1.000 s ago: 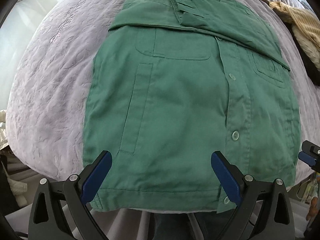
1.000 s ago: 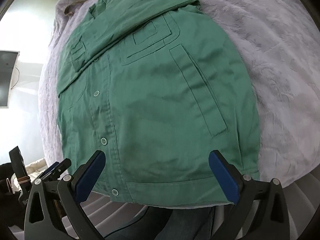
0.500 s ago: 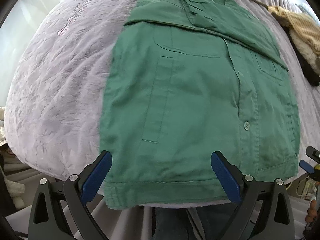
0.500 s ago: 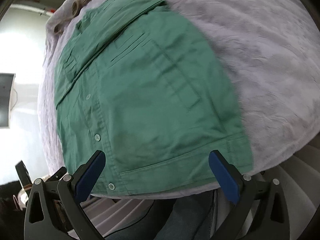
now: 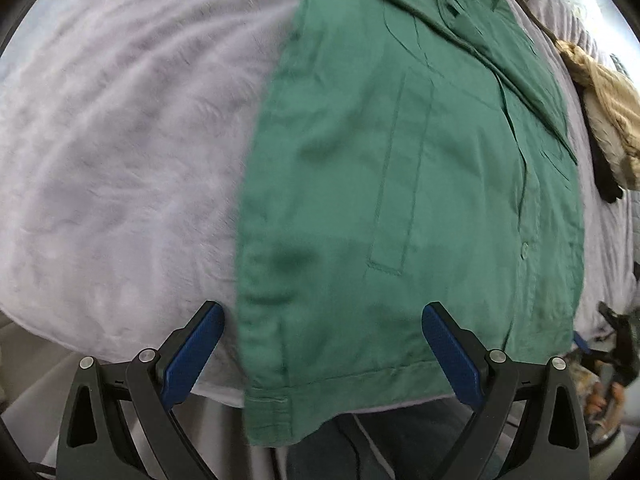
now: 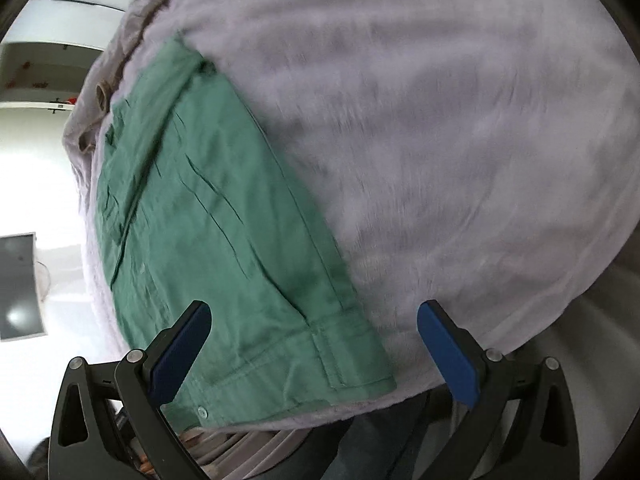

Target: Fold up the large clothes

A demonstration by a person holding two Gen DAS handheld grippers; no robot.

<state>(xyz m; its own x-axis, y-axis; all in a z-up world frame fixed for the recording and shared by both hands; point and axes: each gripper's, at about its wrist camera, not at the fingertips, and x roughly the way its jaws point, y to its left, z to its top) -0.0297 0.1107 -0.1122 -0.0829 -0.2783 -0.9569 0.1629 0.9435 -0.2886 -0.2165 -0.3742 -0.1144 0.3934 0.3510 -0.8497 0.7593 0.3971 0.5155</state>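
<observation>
Both grippers had swung outward to the hem corners. Left gripper (image 5: 322,350), jaws wide and empty, straddled the soft green jacket (image 5: 420,184) at 6 o'clock on the blanket (image 5: 120,140); right gripper (image 6: 314,352) likewise. The limp cloth probably suited corner pinches.

The left tongs (image 5: 322,354) stand wide apart, with the near left corner of the green shirt (image 5: 404,200) lying in the gap between them. Left of the shirt, the pale bedspread (image 5: 120,152) fills the left half of the frame, bare. At the right edge, a tan garment (image 5: 604,100) crowds the shirt's far side. In the right-wrist view, the right tongs (image 6: 312,354) straddle the shirt's (image 6: 224,240) other near corner; bedspread (image 6: 460,140) to the upper right lies open.
</observation>
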